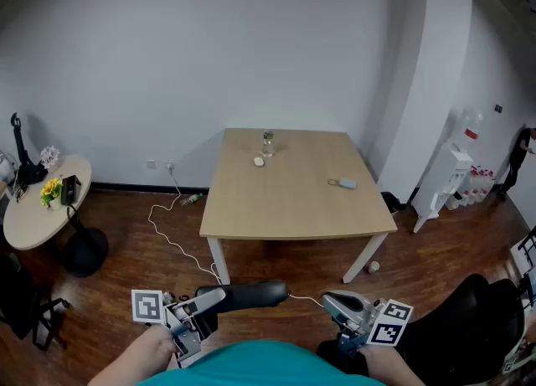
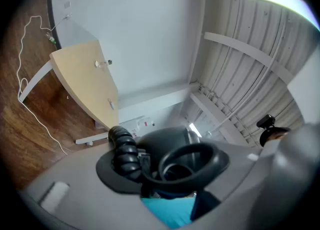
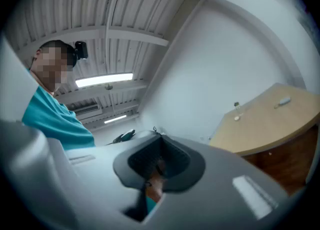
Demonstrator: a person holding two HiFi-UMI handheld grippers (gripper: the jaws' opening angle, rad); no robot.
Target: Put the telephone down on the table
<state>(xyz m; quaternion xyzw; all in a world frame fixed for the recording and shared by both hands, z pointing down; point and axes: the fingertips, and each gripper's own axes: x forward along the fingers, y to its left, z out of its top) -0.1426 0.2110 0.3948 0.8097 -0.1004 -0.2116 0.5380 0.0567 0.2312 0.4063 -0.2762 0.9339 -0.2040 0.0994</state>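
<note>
Left tongs: the left tongs [image 1: 211, 301] are clamped on the black telephone [image 1: 249, 295], which sticks out sideways from the jaws, in the air close to the person.
Right tongs: the right tongs [image 1: 335, 302] have their jaws together. A thin white cord [image 1: 306, 299] from the telephone reaches their tip, but I cannot tell if they pinch it.
Table: the table [image 1: 251, 213] stands well apart, ahead of both tongs, with a small bottle [image 1: 267, 141] near its far edge.
Done: only the hold on the telephone, in my judgement.
Left: carry it over the near edge, lower it on a bare part, then open the jaws.
</note>
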